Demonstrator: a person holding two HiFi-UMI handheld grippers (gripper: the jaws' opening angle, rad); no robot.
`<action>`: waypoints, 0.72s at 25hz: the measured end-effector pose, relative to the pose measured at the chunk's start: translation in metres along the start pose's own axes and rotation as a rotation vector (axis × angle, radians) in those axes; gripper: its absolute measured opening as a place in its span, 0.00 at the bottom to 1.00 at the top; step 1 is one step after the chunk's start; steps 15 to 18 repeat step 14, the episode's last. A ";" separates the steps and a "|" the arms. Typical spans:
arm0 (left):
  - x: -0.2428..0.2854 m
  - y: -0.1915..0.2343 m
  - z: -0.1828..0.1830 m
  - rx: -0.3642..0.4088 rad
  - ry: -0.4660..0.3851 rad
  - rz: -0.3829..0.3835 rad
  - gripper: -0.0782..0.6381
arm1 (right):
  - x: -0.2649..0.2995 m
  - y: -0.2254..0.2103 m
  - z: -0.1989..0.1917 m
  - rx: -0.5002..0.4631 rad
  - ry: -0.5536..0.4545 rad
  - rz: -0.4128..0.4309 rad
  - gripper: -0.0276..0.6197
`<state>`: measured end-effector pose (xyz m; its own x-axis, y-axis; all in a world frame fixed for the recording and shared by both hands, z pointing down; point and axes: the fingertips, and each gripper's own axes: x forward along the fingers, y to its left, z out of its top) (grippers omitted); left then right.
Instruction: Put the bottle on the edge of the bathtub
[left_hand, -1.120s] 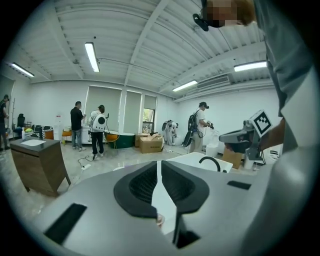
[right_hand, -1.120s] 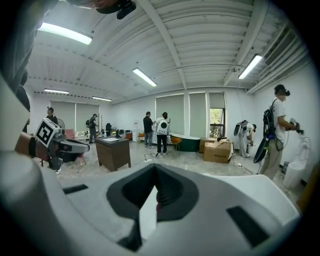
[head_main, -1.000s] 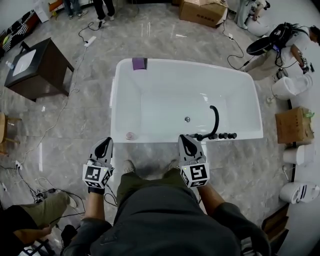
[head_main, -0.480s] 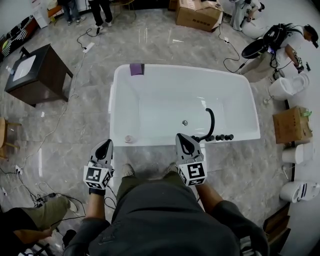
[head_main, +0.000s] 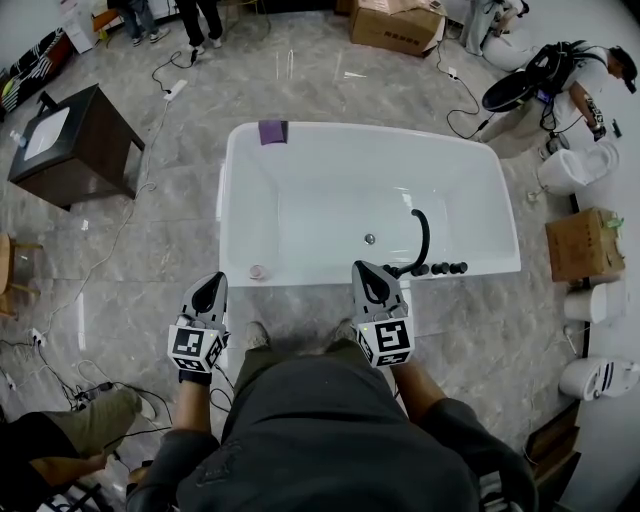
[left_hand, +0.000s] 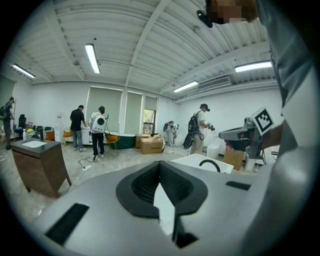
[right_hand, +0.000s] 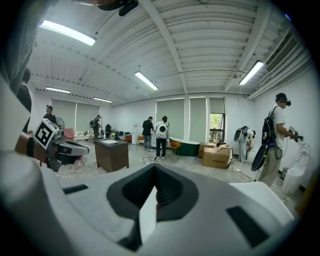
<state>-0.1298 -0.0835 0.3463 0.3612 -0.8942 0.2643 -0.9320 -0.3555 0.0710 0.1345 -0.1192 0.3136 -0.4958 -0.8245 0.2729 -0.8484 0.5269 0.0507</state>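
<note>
A small pinkish bottle (head_main: 258, 271) stands on the near rim of the white bathtub (head_main: 300, 130), towards its left end. My left gripper (head_main: 209, 291) hovers short of that rim, a little left of the bottle and not touching it; its jaws are shut and empty. My right gripper (head_main: 368, 281) is over the near rim by the black taps, also shut with nothing in it. The left gripper view shows closed jaws (left_hand: 161, 172) and the tub (left_hand: 210, 162) beyond. In the right gripper view the pads (right_hand: 155, 182) meet.
A black faucet and hose (head_main: 425, 240) curve inside the tub at the right. A purple pad (head_main: 272, 131) lies on the far rim. A dark wooden table (head_main: 70, 140) stands to the left, with cardboard boxes (head_main: 580, 250) and toilets (head_main: 570, 170) to the right. Cables trail over the floor.
Both grippers stay almost where they were. Only the head view has shifted slightly, so the tub sits a bit higher in the picture.
</note>
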 end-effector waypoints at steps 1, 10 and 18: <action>0.000 0.001 0.000 0.001 0.003 0.002 0.11 | 0.001 0.000 0.000 -0.001 0.000 0.000 0.04; 0.003 0.001 0.001 0.002 0.003 0.002 0.11 | 0.003 -0.005 0.006 -0.004 -0.011 -0.011 0.04; 0.005 -0.001 0.001 0.009 0.000 -0.002 0.11 | 0.001 -0.007 0.005 -0.004 -0.017 -0.017 0.04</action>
